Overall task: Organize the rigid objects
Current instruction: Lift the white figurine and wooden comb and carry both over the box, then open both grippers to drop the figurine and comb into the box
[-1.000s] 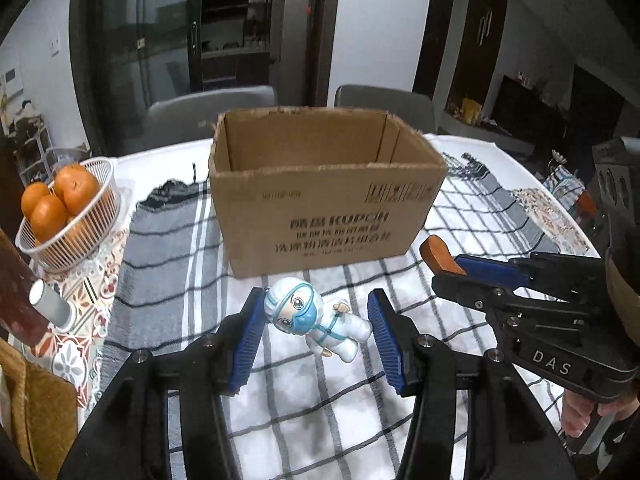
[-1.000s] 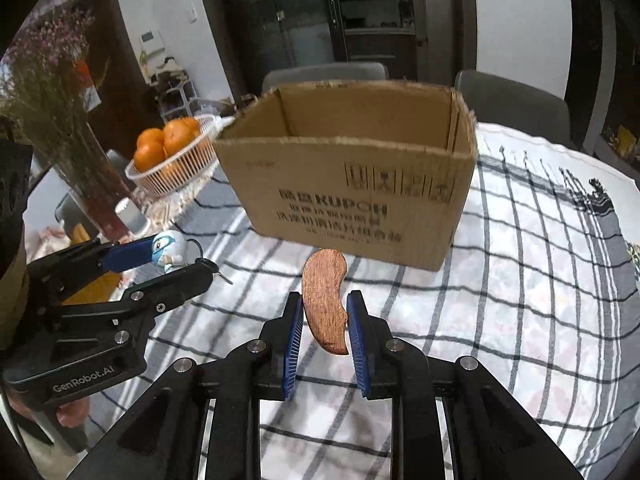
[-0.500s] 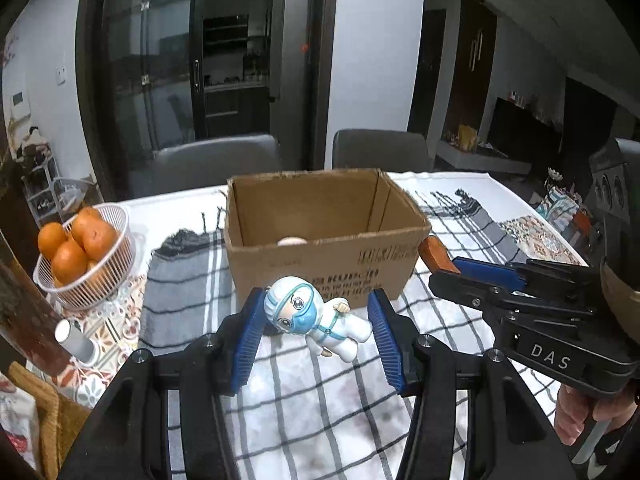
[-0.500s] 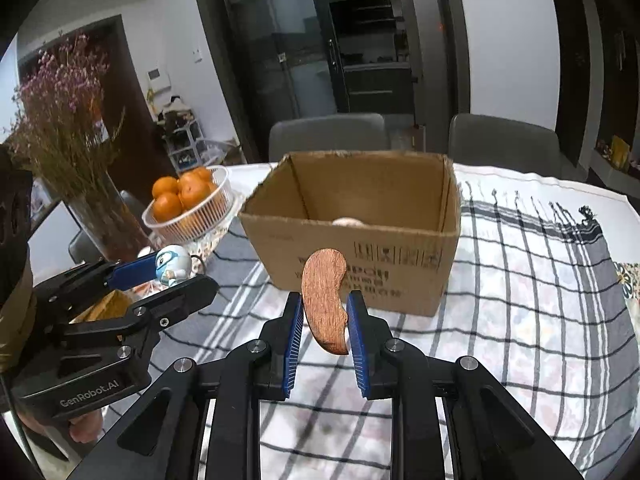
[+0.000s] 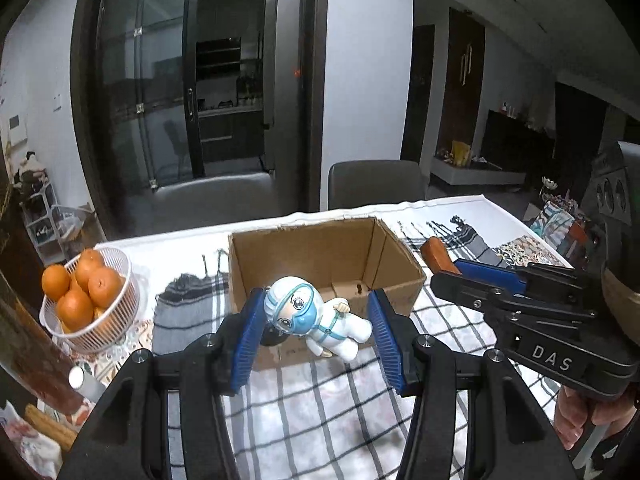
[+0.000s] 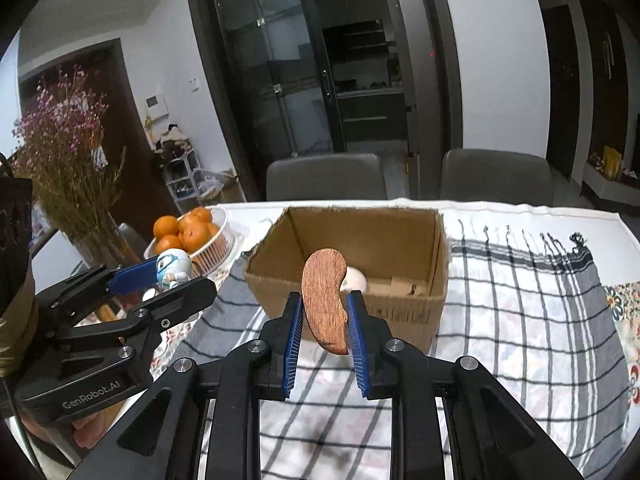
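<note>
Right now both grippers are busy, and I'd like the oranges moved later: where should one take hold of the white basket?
Grip the white basket by its upper rim, coming from above on the side facing the cardboard box. The rim is thin, open and flares outward, so one finger can go inside and one outside; the oranges sit piled in the middle.

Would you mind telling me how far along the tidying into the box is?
Done: one pale round item already lies in the box. In hand: the left gripper is shut on the figurine, the right gripper on the wooden piece, both held before the box. Left: dropping both in.
</note>
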{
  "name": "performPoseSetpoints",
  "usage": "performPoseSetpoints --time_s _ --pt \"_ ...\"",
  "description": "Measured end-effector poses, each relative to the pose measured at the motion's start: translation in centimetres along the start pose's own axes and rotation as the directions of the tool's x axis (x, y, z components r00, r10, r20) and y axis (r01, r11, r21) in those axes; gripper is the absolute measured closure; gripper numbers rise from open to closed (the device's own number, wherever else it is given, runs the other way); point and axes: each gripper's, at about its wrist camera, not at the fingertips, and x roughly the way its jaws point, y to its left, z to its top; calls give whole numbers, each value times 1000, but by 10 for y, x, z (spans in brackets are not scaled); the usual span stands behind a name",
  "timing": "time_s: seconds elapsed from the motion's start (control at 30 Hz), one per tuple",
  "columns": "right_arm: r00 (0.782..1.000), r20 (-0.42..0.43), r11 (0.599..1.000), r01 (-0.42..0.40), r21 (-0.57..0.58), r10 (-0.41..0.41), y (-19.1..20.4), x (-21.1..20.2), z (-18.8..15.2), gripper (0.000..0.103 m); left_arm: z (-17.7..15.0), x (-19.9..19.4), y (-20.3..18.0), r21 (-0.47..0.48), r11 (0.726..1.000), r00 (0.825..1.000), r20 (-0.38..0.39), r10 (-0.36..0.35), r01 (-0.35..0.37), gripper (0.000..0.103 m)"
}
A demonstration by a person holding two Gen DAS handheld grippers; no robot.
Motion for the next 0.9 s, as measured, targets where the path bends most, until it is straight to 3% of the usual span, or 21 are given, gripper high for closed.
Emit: performPoseSetpoints --time_s 0.43,0.9 --pt "999 25 1000 23 -14 -23 -5 3 37 79 41 20 2 11 1000 1000 -5 -24 25 51" --pt "997 -28 997 73 -34 -74 -19 37 75 79 74 68 19 -23 999 995 -98 -25 23 52"
